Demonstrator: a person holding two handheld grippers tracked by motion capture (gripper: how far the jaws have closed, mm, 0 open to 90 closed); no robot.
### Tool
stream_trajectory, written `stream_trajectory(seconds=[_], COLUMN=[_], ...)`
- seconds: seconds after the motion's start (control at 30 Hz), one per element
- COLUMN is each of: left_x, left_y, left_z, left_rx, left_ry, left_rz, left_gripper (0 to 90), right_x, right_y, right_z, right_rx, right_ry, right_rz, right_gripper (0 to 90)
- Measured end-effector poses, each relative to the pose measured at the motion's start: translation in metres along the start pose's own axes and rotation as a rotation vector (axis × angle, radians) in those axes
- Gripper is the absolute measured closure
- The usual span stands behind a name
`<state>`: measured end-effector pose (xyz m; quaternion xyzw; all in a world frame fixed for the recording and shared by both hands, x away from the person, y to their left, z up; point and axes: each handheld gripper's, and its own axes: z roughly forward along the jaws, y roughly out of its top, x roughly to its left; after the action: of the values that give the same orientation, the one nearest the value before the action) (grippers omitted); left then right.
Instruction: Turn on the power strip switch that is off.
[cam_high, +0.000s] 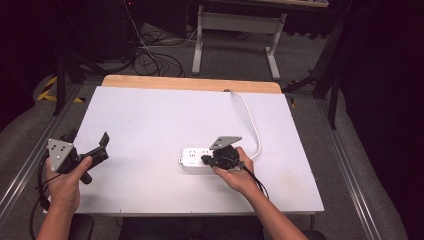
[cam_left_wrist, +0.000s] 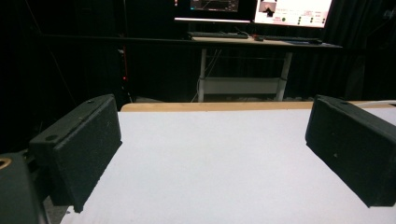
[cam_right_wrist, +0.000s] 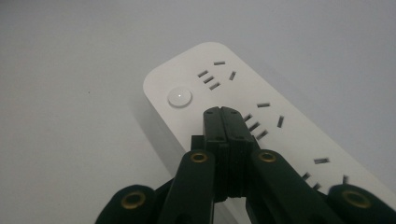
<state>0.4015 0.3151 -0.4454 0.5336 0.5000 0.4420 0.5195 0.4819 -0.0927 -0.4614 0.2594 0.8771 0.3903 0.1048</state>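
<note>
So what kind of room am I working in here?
Most likely a lab or recording workspace, not a home: dark curtained surroundings, a desk with monitors behind the white table, loose cables on the carpet, and a power strip as the lone test object.

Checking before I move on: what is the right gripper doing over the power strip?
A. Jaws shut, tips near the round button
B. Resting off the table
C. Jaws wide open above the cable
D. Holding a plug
A: the right gripper has its jaws pressed together over the power strip, just short of the round button.
</note>
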Motion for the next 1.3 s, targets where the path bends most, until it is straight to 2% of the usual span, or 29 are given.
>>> stream_trajectory(seconds=[0.37,0.5,0.57,0.7,0.73,0.83,0.87,0.9,0.93,0.97,1.0,1.03,1.07,1.1,1.13,1.17,1.23,1.3], left_x=[0.001,0.001,0.001,0.001,0.001,0.001,0.001,0.001,0.001,0.002,0.002,0.002,0.002,0.002,0.002,0.002,0.002,0.002], left_y=[0.000,0.000,0.000,0.000,0.000,0.000,0.000,0.000,0.000,0.000,0.000,0.000,0.000,0.000,0.000,0.000,0.000,0.000], left_z=[0.001,0.001,0.001,0.001,0.001,0.001,0.001,0.001,0.001,0.001,0.001,0.001,0.001,0.001,0.001,0.001,0.001,0.000], left_rx=[0.003,0.003,0.002,0.002,0.001,0.002,0.002,0.002,0.002,0.002,0.002,0.001,0.001,0.001,0.001,0.002,0.001,0.001], left_ry=[0.002,0.002,0.004,0.005,0.005,0.004,0.005,0.005,0.006,0.006,0.006,0.006,0.006,0.006,0.007,0.008,0.009,0.010], left_rz=[0.007,0.006,0.003,0.002,0.003,0.004,0.003,0.003,0.003,0.002,0.001,0.000,0.000,-0.002,-0.004,-0.004,-0.005,-0.007], left_gripper=[4.1,4.1,4.1,4.1,4.1,4.1,4.1,4.1,4.1,4.1,4.1,4.1,4.1,4.1,4.1,4.1,4.1,4.1], right_x=[0.000,-0.002,-0.005,-0.008,-0.011,-0.013,-0.016,-0.016,-0.019,-0.019,-0.021,-0.026,-0.026,-0.030,-0.030,-0.035,-0.038,-0.040], right_y=[0.001,0.000,0.002,0.002,0.002,0.003,0.003,0.003,0.003,0.003,0.002,0.001,0.001,-0.002,-0.002,-0.007,-0.012,-0.016], right_z=[-0.003,-0.007,-0.013,-0.019,-0.025,-0.031,-0.037,-0.037,-0.045,-0.045,-0.050,-0.059,-0.059,-0.069,-0.069,-0.079,-0.088,-0.092], right_rx=[-0.015,-0.048,-0.088,-0.117,-0.145,-0.175,-0.216,-0.216,-0.259,-0.259,-0.280,-0.325,-0.325,-0.376,-0.376,-0.422,-0.458,-0.469], right_ry=[-0.004,-0.023,-0.022,-0.021,-0.022,-0.020,-0.021,-0.021,-0.032,-0.032,-0.039,-0.053,-0.053,-0.059,-0.059,-0.064,-0.068,-0.072], right_rz=[-0.007,-0.015,-0.006,0.010,0.020,0.024,0.029,0.029,0.035,0.035,0.037,0.048,0.048,0.058,0.058,0.072,0.077,0.073], right_gripper=[90.0,90.0,90.0,90.0,90.0,90.0,90.0,90.0,90.0,90.0,90.0,90.0,90.0,90.0,90.0,90.0,90.0,90.0])
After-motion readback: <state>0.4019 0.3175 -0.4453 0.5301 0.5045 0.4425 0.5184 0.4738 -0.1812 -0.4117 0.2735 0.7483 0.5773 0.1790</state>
